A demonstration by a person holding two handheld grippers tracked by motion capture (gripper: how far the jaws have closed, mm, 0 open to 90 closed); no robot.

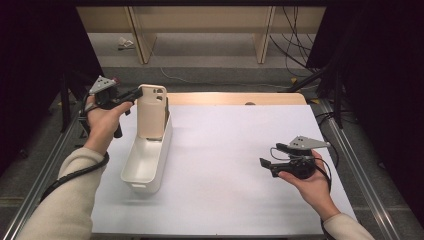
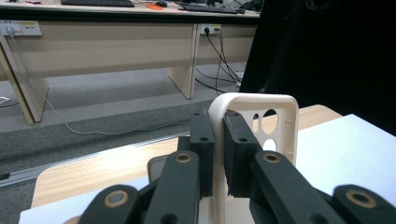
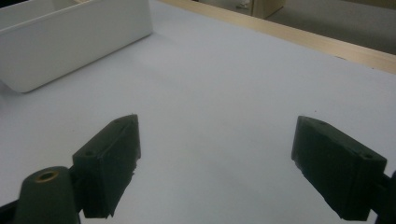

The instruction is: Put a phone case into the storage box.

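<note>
The right gripper is being held low over the white sheet at the near right, its jaws being kept wide apart with nothing between them. Farther off to the left, the white bin is being left standing on the sheet, well apart from that gripper. At the bin's far end, the beige phone case is being kept upright, its lower end inside the bin. Its upper edge is being pinched by the left gripper, whose jaws are being pressed narrowly onto the case's rim from both sides.
</note>
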